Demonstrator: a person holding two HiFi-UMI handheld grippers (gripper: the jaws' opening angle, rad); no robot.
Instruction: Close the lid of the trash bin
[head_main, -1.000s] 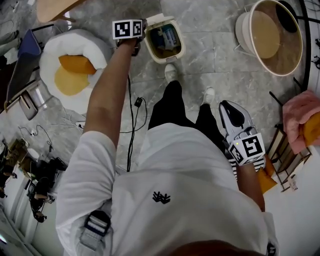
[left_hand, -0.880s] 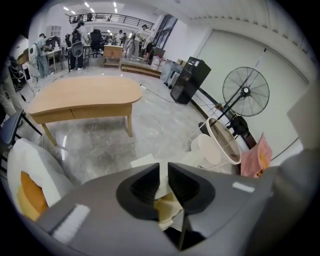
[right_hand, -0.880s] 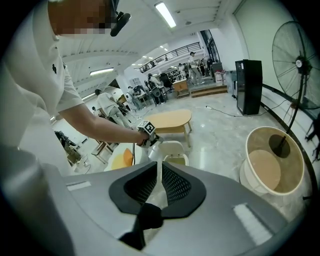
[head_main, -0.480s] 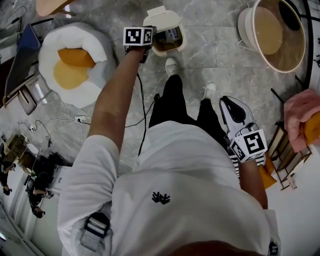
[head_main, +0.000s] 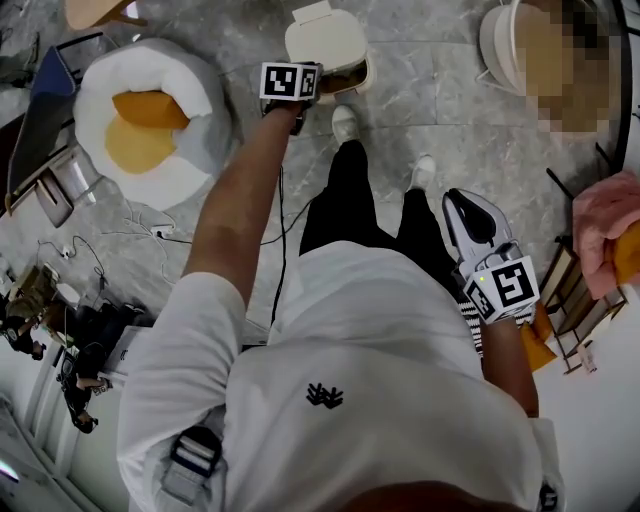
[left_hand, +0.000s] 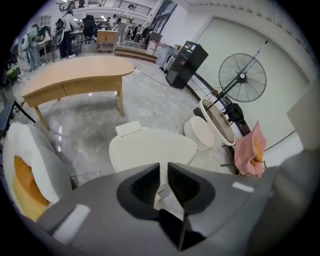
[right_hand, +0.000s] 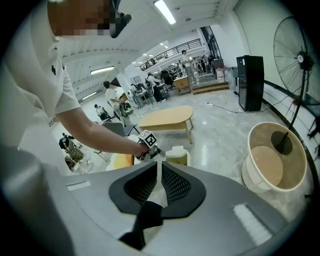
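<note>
The cream trash bin (head_main: 352, 72) stands on the grey floor ahead of the person's feet. Its lid (head_main: 322, 40) tilts low over the opening and leaves only a sliver of the inside showing. My left gripper (head_main: 316, 82) is stretched out to the bin's near left rim, jaws shut, with its tips against the lid's near edge. In the left gripper view the lid (left_hand: 152, 150) fills the space just beyond the shut left gripper (left_hand: 163, 167). My right gripper (head_main: 470, 215) hangs shut by the person's right leg, holding nothing. The right gripper (right_hand: 159, 167) looks toward the bin (right_hand: 178, 156).
A white cushion with an orange centre (head_main: 145, 120) lies left of the bin. Cables (head_main: 150, 235) trail on the floor. A round cream basket (head_main: 500, 45) sits at the top right, and a pink cloth (head_main: 605, 215) hangs on a rack at the right. Beyond the bin is a wooden table (left_hand: 75, 75).
The lid has swung from upright and open down over the bin. My left gripper moved forward and right along with it. The right gripper stayed put.
</note>
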